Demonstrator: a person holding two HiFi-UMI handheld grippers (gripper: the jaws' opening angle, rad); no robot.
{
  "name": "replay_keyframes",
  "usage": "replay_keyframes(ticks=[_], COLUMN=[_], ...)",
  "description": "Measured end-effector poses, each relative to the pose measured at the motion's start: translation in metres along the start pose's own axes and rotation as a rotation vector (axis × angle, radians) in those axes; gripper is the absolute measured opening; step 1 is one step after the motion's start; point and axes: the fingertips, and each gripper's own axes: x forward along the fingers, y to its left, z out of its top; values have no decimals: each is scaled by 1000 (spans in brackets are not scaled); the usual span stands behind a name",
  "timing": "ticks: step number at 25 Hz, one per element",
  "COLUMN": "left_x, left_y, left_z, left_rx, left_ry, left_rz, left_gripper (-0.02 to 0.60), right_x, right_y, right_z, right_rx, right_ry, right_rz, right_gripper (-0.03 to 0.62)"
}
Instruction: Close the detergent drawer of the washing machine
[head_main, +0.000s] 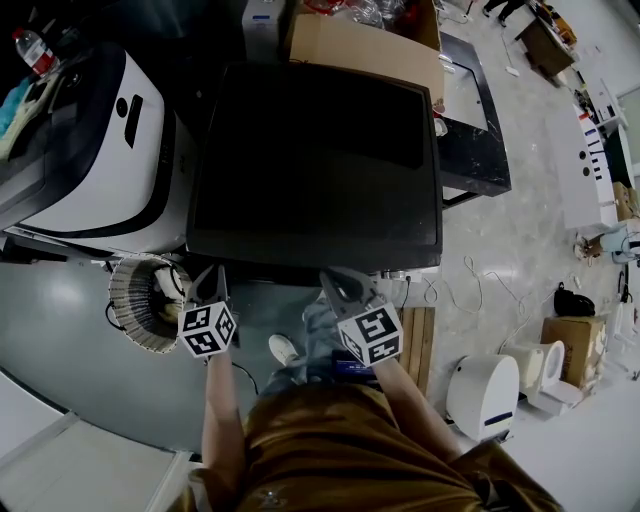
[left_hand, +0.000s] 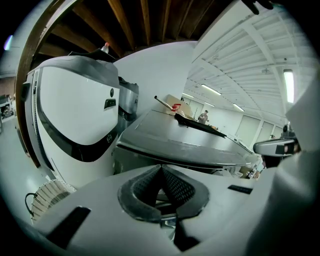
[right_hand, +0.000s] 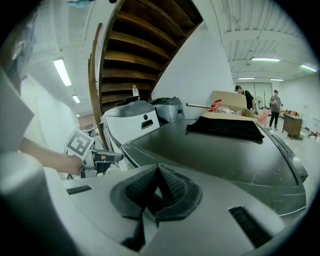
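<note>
The washing machine (head_main: 310, 160) is a dark, flat-topped box seen from above; its front face and the detergent drawer are hidden under the top's near edge. My left gripper (head_main: 210, 285) hangs just in front of the left part of that edge, my right gripper (head_main: 340, 287) in front of the middle. In the left gripper view the pads (left_hand: 145, 187) meet at the tips with nothing between them, and the machine's lid (left_hand: 185, 140) lies just beyond. The right gripper (right_hand: 158, 172) is shut and empty too, level with the machine top (right_hand: 215, 150). The left gripper (right_hand: 117, 156) shows at its left.
A white rounded appliance (head_main: 110, 150) stands left of the machine, with a round ribbed basket (head_main: 145, 300) on the floor in front of it. A cardboard box (head_main: 365, 45) sits behind, a black cloth (right_hand: 225, 127) on the machine's far end. A white cylinder (head_main: 485, 395) stands at right.
</note>
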Motion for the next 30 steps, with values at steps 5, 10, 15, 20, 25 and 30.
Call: replay_keyframes(ticks=[5,10,15,20,25,30], left_x=[-11,-28,-50,-79,-109,-136], left_y=[-3,-11,-24,-45,-71,-87], left_z=[5,15,35,67,92,106], left_rx=[29,56,75,53,63,68], left_ry=[-13,-48,-106,-203,-277,-337], left_rz=[-6,-30,-62,-116,-178,-201], left_gripper=[25,25,25,25,25,25], right_x=[-6,-14,-27,-43,-60,-75], right_y=[12,21,25,37,48,55], right_z=[-2,-3,11,39,56,68], right_rx=[-55,-65,-80,-95,-111,-131], right_ry=[12,-3,-59,-157,-209,-252], right_rz=[-4,-44,-97,-115,-133,-148], right_gripper=[12,12,12,12,12,12])
